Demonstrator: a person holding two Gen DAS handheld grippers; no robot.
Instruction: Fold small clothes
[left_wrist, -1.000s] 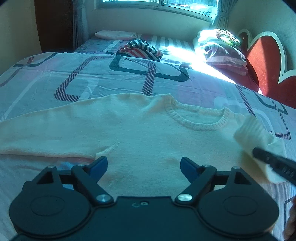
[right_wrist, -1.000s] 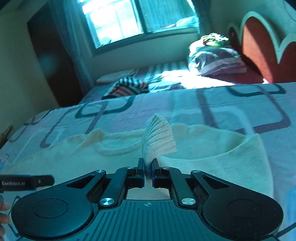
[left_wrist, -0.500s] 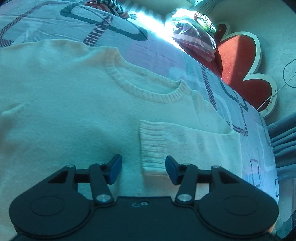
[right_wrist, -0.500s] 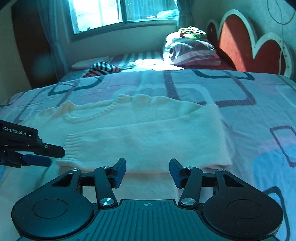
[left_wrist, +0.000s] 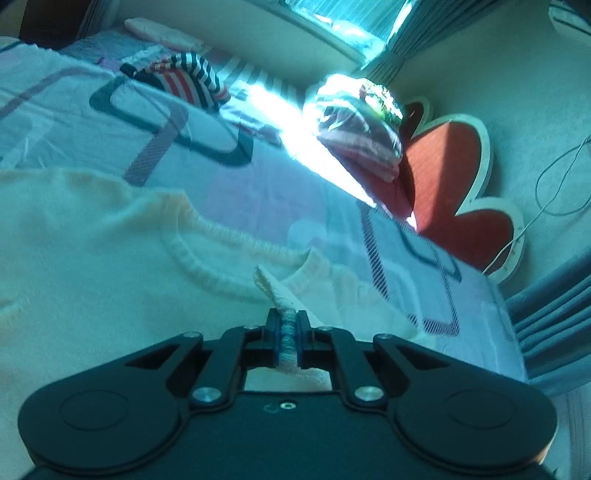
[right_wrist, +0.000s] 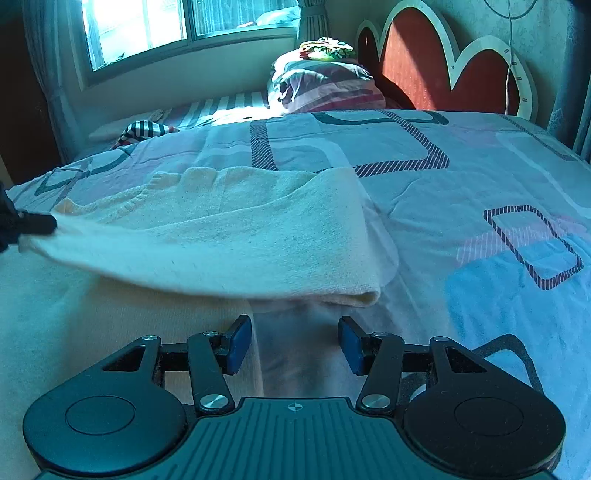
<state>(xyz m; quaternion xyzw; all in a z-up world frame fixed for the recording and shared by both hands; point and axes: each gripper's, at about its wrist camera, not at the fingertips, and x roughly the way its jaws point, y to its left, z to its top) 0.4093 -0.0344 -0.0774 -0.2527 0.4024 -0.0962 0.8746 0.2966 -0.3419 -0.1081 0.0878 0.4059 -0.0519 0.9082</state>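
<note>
One sleeve cuff (left_wrist: 286, 325) within left claw (left_wrist: 287, 341)

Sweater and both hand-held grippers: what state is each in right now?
Sweater: flat on the bed, one sleeve folded across its body.
Sleeve cuff: lifted, pinched.
Left hand-held gripper: shut on the cuff.
Right hand-held gripper: open, holding nothing.

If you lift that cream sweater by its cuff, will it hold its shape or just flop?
Probably flop: the sleeve sags between the left hand-held gripper and its fold. The sweater looks like soft knit, so likely light, and the ribbed cuff probably won't slip easily.
</note>
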